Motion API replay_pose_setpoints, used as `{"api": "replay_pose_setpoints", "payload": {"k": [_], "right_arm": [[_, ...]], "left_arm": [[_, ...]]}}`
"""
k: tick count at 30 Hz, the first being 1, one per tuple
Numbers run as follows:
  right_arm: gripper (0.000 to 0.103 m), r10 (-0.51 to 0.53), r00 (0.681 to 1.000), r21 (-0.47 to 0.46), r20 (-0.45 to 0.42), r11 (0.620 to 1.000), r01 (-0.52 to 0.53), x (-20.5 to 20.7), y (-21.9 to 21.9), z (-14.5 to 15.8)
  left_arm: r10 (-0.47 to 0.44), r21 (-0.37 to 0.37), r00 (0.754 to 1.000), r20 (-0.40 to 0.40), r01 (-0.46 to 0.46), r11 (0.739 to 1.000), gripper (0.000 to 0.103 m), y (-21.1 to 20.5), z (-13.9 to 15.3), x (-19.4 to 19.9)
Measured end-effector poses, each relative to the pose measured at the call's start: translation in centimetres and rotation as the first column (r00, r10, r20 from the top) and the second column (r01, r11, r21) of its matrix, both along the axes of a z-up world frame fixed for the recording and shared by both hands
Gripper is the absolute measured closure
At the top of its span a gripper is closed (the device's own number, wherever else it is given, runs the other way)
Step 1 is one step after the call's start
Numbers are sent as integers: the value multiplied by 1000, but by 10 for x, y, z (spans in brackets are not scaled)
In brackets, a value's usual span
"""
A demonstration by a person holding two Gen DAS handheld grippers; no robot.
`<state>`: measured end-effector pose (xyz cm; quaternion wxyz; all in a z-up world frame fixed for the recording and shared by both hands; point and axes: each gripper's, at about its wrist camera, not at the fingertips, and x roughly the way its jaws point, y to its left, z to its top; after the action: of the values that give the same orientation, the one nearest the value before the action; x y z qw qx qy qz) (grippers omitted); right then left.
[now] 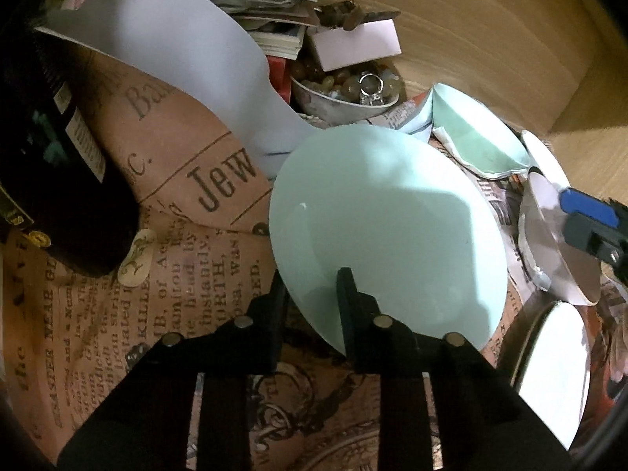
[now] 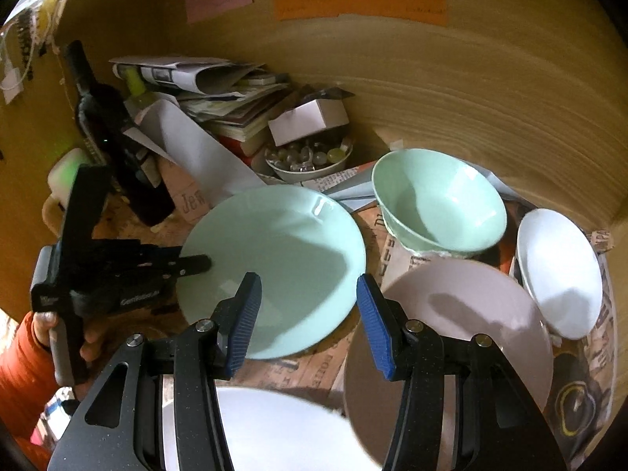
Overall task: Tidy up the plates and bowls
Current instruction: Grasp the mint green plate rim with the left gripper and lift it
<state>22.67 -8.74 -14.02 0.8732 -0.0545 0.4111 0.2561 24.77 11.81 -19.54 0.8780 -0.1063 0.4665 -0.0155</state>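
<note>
Left gripper (image 1: 314,278) pinches the near rim of the green plate (image 1: 384,227), one finger above, one under. Right gripper (image 2: 310,314) spread, nothing between, hovering over the plate's right edge. Under finger mostly hidden. Plate pale mint, glossy, shallow; green bowl (image 2: 439,204) just beyond it.

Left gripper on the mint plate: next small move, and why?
Probably lift the plate's near edge slightly. The left gripper already straddles the mint plate rim, one finger above and one below, while the right gripper hangs open over the clutter, holding nothing.
</note>
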Motion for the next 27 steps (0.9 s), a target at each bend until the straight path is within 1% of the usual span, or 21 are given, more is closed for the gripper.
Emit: {"api": "replay_pose_setpoints", "payload": {"k": [3,4,9,12,15,18,20,23,27], "right_arm": [[56,8,1000,-11,-22,1000,-8,11,3,-1],[56,3,999,-19,-33,1000,-4,15,4,-1],[56,22,997,-43,-77,999,-26,35,13,-6],[56,36,990,-48,-136,998,-43,49,22,-12],[56,48,979,-56,-199,997,-60,62,34,-21],[56,45,967,-96,-251,993,-71,71,46,-33],[65,31,963,-124,-269,990,-66,76,51,-39],[66,5,952,-137,-305,989,-49,84,53,-45],[67,-21,943,-192,-332,980,-46,88,56,-57]], "left_arm": [[-11,-42,1000,5,12,999,83,9,1,-4],[-14,-44,1000,5,14,999,83,12,2,-5],[-11,-3,1000,23,11,1000,83,21,5,-17],[-2,-7,1000,26,2,1000,84,30,6,-24],[7,12,999,32,-7,1000,85,37,7,-28],[4,16,1000,28,-5,1000,84,40,6,-29],[1,4,1000,24,-1,1000,84,43,6,-31],[-4,-4,1000,23,4,1000,84,43,9,-36],[-20,-13,1000,24,20,1000,84,42,10,-41]]}}
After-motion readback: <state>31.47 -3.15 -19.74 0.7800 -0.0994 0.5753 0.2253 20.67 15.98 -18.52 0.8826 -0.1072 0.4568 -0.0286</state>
